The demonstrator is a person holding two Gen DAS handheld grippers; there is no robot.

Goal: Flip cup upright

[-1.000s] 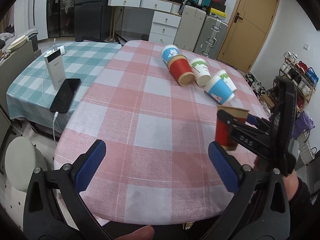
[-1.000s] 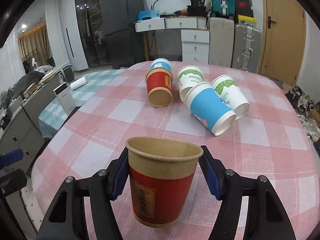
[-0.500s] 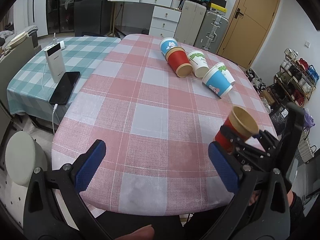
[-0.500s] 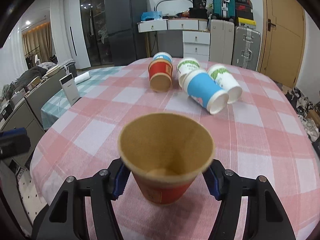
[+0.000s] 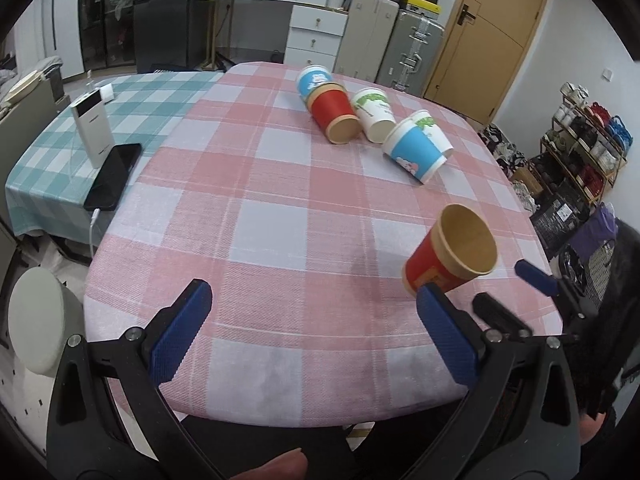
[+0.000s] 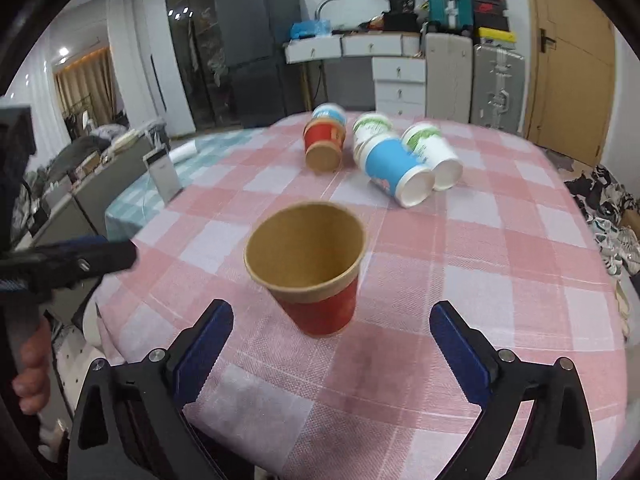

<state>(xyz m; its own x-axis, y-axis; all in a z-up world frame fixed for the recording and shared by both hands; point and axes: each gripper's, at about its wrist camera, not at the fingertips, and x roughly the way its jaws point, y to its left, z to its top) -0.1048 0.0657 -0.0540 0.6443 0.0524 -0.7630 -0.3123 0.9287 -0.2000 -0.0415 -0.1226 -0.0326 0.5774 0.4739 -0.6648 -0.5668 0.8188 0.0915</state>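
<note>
While both grippers sit wide apart with nothing between the pads, the red cup point(image 6: 316, 276) stands mouth-up on the pink checked tablecloth point(image 6: 500, 280), near the table's front edge. Right gripper point(image 6: 332, 352) is just behind the cup, jaws spread, pads clear of the cup wall on both sides; cup looks slightly blurred in the right wrist view, and whether its base is fully seated I can't tell. From the left wrist view the same red cup point(image 5: 452, 256) shows to the right, kraft-brown inside, mouth leaning toward the camera. Left gripper point(image 5: 316, 340) hovers over the front of the table, jaws apart, holding nothing. Four other cups lie on their sides in a cluster at the far end: second red cup point(image 6: 324, 148), blue-and-white cup point(image 6: 396, 172), and two white-green cups point(image 6: 432, 152), touching or just beside each other. Phone point(image 5: 114, 176) and white power bank point(image 5: 92, 128) are on the green checked cloth to the left.
</note>
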